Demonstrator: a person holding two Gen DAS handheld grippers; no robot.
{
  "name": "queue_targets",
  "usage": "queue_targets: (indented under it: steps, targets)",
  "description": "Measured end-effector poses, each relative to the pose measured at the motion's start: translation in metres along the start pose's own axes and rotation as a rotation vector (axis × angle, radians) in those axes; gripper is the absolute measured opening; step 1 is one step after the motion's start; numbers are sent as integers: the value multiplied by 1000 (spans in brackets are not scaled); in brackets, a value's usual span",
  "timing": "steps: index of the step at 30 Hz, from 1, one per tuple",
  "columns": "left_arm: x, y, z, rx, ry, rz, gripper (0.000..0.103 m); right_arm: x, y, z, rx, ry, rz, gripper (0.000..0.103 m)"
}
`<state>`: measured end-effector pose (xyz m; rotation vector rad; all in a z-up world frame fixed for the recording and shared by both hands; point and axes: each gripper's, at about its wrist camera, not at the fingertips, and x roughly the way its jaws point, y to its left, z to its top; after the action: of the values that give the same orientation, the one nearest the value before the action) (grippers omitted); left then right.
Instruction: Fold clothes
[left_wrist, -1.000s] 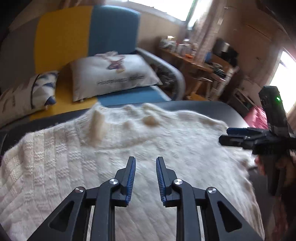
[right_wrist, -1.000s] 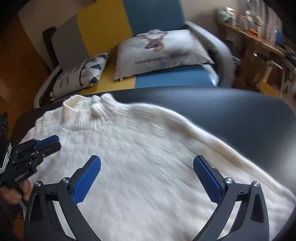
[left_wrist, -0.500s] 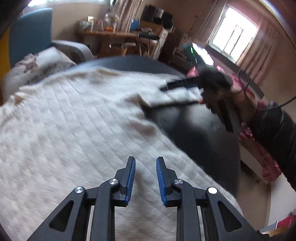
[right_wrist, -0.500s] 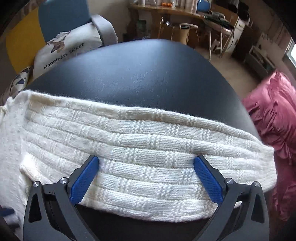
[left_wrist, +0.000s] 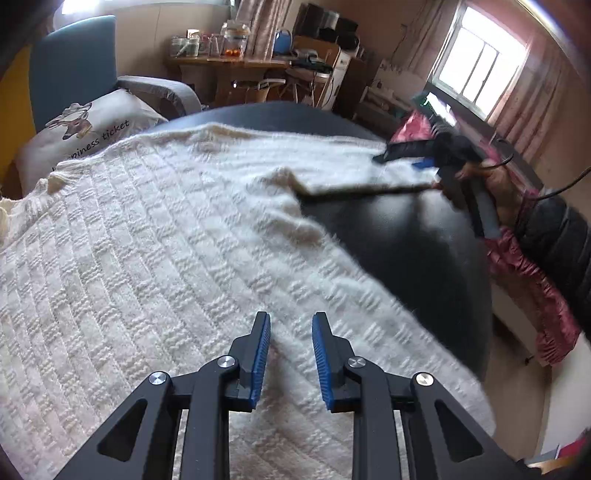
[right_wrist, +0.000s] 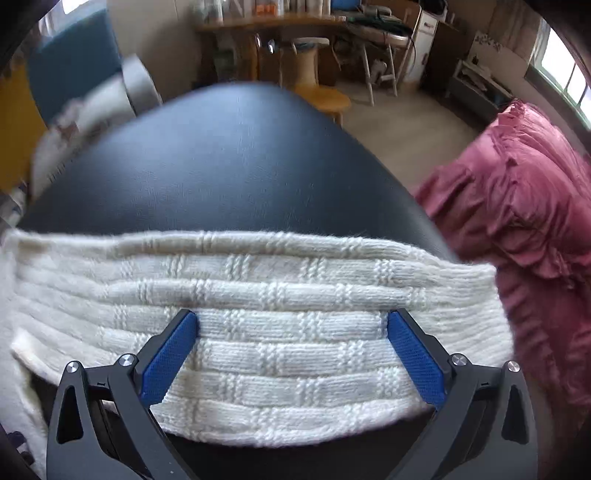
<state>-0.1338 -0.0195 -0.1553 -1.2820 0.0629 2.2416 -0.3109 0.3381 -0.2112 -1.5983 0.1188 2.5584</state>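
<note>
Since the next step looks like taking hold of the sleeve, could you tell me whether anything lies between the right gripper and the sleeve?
Nothing visible does. The right gripper hangs directly over the cream sleeve, jaws wide open, with only bare knit between them. The sleeve lies flat across the black table, uncovered.

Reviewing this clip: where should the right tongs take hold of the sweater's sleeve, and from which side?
Probably the cuff end of the sleeve, which lies flat across the dark table. Come in from above with the open right tongs straddling its free edge.
</note>
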Motion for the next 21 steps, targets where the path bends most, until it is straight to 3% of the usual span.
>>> queue_targets:
  steps: [3, 5, 9, 12, 16, 19, 21]
  targets:
    - [-4, 2, 2, -26, -11, -43, 23, -4, 0, 7, -20, 36, -9, 103]
    - [-7, 6, 6, -60, -28, -77, 23, -20, 9, 8, -38, 10, -28, 103]
    - [-9, 9, 14, -102, -47, -152, 23, -58, 60, -1, -186, -82, 101, 103]
    - [-4, -3, 16, -65, -41, -164, 23, -63, 123, -17, -354, -79, 163, 103]
    - [3, -21, 9, -20, -14, -217, 23, -51, 182, -23, -480, -64, 136, 103]
    - [19, -33, -4, 17, 77, -248, 23, -23, 197, -19, -495, -20, 65, 103]
    - [17, -35, -14, 36, 45, -247, 23, -14, 196, -19, -478, -5, 72, 103]
